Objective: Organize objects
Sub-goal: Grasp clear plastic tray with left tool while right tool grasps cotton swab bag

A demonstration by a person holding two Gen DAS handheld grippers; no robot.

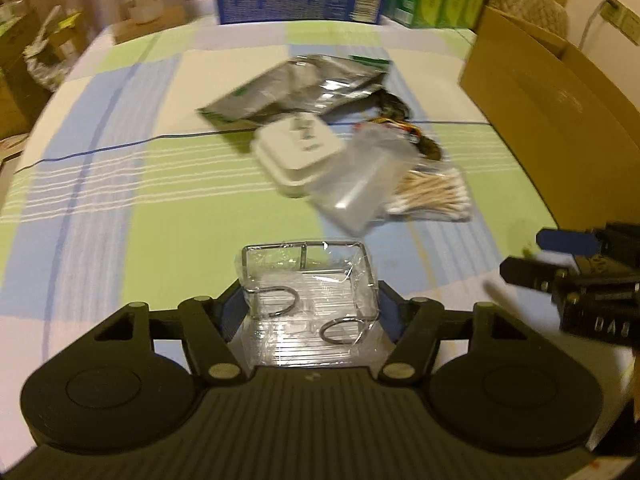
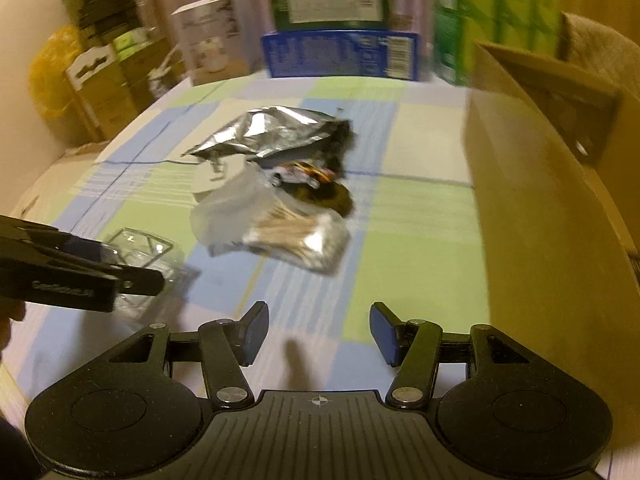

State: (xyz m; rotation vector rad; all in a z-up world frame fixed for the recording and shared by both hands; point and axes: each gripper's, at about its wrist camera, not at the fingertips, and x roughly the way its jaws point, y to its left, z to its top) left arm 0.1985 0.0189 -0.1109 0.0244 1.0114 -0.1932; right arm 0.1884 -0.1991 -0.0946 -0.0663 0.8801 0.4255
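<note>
Between the closed fingers of the left gripper (image 1: 308, 312) sits the wire rack (image 1: 308, 280), cardboard box (image 1: 560, 120) far to its right; the nearer right gripper (image 2: 318, 334) is open, empty.

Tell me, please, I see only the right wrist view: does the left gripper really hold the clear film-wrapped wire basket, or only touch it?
Observer: It holds it. The left gripper is shut on the clear film-wrapped wire basket, which sits between its fingers.
Operator: What is the white thing behind the clear plastic bag?
Observer: A white square lidded box; the clear plastic bag overlaps its right edge.
Operator: Is the silver foil pouch plain?
Observer: No, the silver foil pouch has green edges.
</note>
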